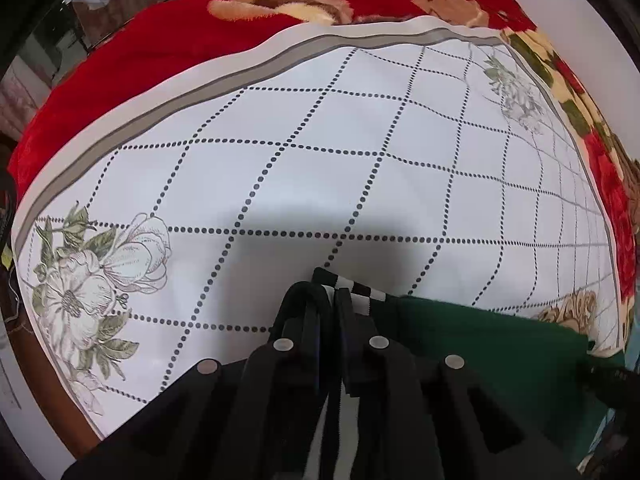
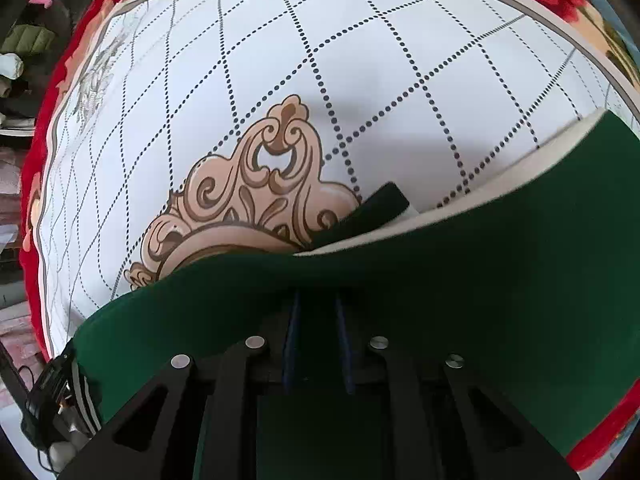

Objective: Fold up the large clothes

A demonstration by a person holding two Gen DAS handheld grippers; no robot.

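My left gripper [image 1: 334,294] pinches the striped cuff [image 1: 362,298] of the green top [image 1: 480,344], so I can pull it over. My right gripper [image 2: 316,300] squeezes the green cloth lying over its tips. The bed sheet [image 1: 320,140] lies just ahead.

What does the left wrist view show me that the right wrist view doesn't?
Only the left wrist view: the left gripper shut on the black-and-white striped trim of the dark green garment, and a large grey-green flower print on the cloth.

Only the right wrist view: the right gripper with green fabric draped over its fingertips and between its jaws, the garment's cream lining, and a tan scrollwork ornament.

Both: the white tablecloth with dotted diamond grid over a red floral blanket.
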